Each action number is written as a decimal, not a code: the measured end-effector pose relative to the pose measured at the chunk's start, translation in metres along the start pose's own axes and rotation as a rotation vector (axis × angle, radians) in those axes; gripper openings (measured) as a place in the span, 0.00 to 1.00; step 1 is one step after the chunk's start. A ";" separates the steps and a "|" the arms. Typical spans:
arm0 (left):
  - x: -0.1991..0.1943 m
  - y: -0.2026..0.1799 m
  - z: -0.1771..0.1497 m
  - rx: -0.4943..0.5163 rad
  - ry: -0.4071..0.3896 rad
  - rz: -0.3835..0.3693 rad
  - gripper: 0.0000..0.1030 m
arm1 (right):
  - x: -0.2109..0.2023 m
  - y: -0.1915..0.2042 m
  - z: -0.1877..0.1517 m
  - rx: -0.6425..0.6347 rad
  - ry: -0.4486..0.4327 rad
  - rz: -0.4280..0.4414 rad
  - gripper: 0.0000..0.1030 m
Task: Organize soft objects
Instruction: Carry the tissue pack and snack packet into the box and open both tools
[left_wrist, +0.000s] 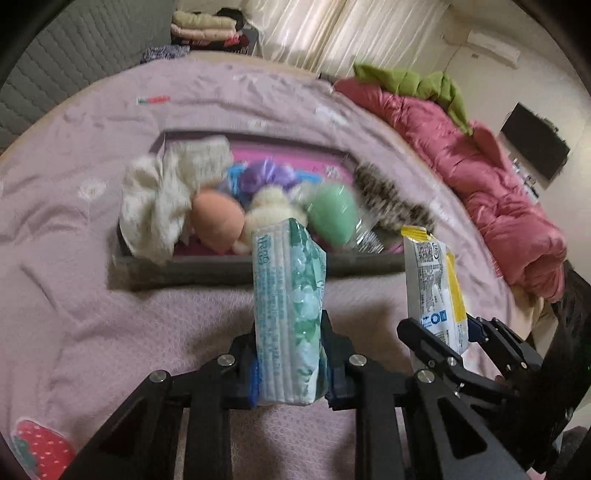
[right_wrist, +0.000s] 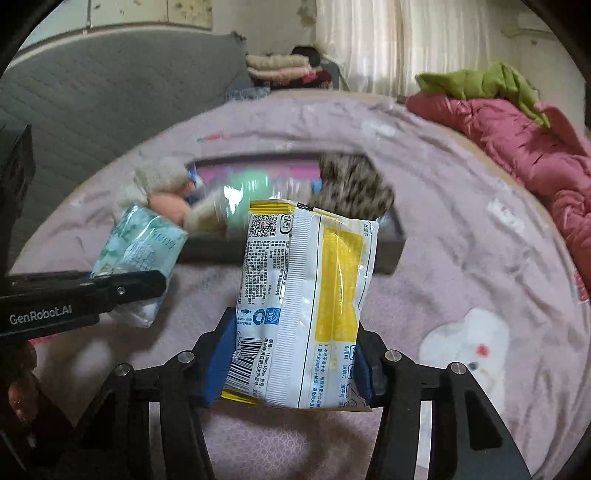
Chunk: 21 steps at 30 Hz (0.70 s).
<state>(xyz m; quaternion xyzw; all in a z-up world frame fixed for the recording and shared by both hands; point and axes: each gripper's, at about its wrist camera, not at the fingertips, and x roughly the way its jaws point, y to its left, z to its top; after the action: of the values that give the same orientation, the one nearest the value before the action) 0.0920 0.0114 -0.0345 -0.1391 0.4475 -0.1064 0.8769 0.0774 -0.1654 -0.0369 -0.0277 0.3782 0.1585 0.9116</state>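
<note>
A: Pointing down and forward over the bed, both tools angle toward the tray. Pose first?

B: Left hand-held gripper pinches the green-and-white tissue pack at its lower part; the pack stands upright between blue pads, clear of the sheet. Right hand-held gripper is clamped on the yellow-and-white packet, also upright, printed side to the lens. No earlier frame here, so only the grips go down.

A: The two relative to each other?

B: Side by side, near but apart, both short of the tray's near wall.

A: Surface and room, large to small.

B: Bed with a pale pink sheet. Grey quilted headboard behind. Red quilt bunched on the right, a green cloth on top. Cream curtains. Folded stack at the far edge.

A: In the tray?

B: White cloth spilling over the left rim, leopard-print piece at the right end, orange and green egg-shaped soft things, a purple one. Blurred.
</note>
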 end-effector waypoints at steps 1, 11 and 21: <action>-0.004 -0.002 0.004 0.002 -0.019 0.000 0.24 | -0.005 0.000 0.006 0.001 -0.021 0.005 0.55; -0.013 0.001 0.060 -0.016 -0.079 0.028 0.24 | 0.000 0.010 0.066 -0.125 -0.097 -0.027 0.55; 0.026 0.011 0.078 -0.051 -0.034 0.012 0.24 | 0.048 0.013 0.107 -0.191 -0.043 -0.026 0.55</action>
<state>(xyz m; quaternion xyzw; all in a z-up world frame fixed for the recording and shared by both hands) 0.1716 0.0256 -0.0140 -0.1603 0.4362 -0.0874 0.8811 0.1784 -0.1223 0.0066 -0.1161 0.3414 0.1827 0.9147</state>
